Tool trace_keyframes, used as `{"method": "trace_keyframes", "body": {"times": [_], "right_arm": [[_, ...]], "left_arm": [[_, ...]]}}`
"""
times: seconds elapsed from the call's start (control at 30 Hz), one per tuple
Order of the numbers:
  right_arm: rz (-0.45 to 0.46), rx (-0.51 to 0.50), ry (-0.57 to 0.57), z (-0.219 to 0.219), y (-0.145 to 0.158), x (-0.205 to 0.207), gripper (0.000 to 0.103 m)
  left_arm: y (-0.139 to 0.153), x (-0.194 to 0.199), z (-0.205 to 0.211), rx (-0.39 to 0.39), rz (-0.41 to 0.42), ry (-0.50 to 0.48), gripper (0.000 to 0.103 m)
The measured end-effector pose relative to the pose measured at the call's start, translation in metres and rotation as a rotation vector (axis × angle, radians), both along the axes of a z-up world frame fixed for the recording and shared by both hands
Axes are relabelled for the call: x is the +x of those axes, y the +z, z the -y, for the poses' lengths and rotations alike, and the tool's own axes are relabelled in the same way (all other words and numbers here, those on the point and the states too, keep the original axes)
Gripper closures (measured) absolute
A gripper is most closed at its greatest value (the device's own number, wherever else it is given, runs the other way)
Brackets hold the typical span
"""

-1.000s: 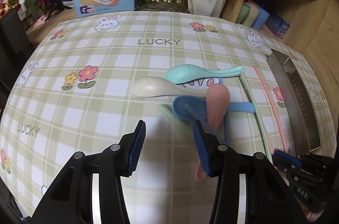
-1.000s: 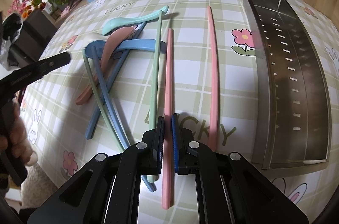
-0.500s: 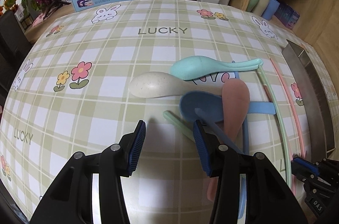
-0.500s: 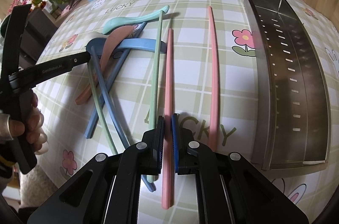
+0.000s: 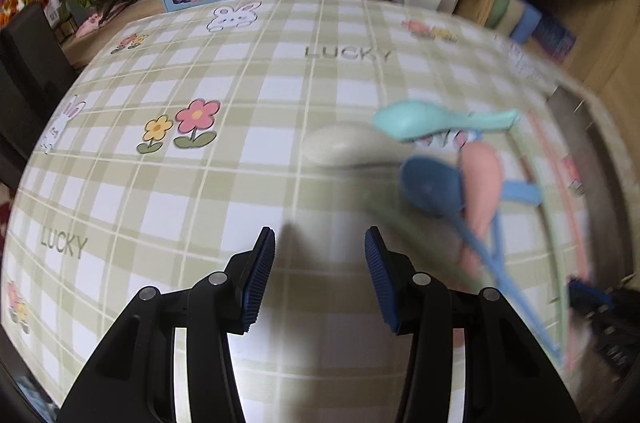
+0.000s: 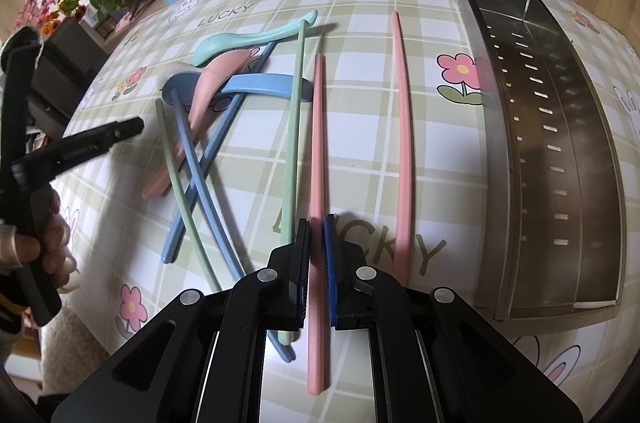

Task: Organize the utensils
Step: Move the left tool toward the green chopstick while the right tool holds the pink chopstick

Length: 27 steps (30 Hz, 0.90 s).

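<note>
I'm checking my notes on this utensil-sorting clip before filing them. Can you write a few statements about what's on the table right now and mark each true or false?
1. The right gripper is shut on a pink chopstick. True.
2. The left gripper holds the blue spoon. False: its jaws are open with nothing between them.
3. The metal tray already holds chopsticks. False: none show in it.
4. The pink spoon lies across the blue spoon. True.

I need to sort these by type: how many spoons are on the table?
4, in one pile: teal spoon farthest, cream spoon on its left, blue spoon nearer, pink spoon across the blue one. None seems hidden.
</note>
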State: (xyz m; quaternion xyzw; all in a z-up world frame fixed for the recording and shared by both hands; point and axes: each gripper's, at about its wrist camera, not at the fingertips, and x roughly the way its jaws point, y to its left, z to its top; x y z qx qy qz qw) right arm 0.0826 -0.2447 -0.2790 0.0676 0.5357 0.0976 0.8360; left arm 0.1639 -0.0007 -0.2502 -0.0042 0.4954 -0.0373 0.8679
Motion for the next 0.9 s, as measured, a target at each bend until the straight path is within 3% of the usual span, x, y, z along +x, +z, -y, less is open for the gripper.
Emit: {"method": "trace_keyframes", "body": {"times": [0.13, 0.4, 0.63, 0.9], "right_arm": [[0.0, 0.001, 0.002, 0.0, 0.0, 0.0, 0.096], [0.001, -0.002, 0.007, 0.001, 0.0, 0.0, 0.096], [0.001, 0.001, 0.007, 0.0, 0.001, 0.0, 0.096], [0.002, 0.004, 0.004, 0.0, 0.001, 0.0, 0.096]], "left_arm": [[0.004, 0.009, 0.01, -0.062, -0.011, -0.003, 0.057], [-0.006, 0.014, 0.031, -0.082, -0.067, -0.026, 0.054], [-0.011, 0.02, 0.033, 0.001, -0.067, -0.021, 0.053], [-0.012, 0.005, 0.008, 0.058, -0.06, -0.027, 0.053]]}}
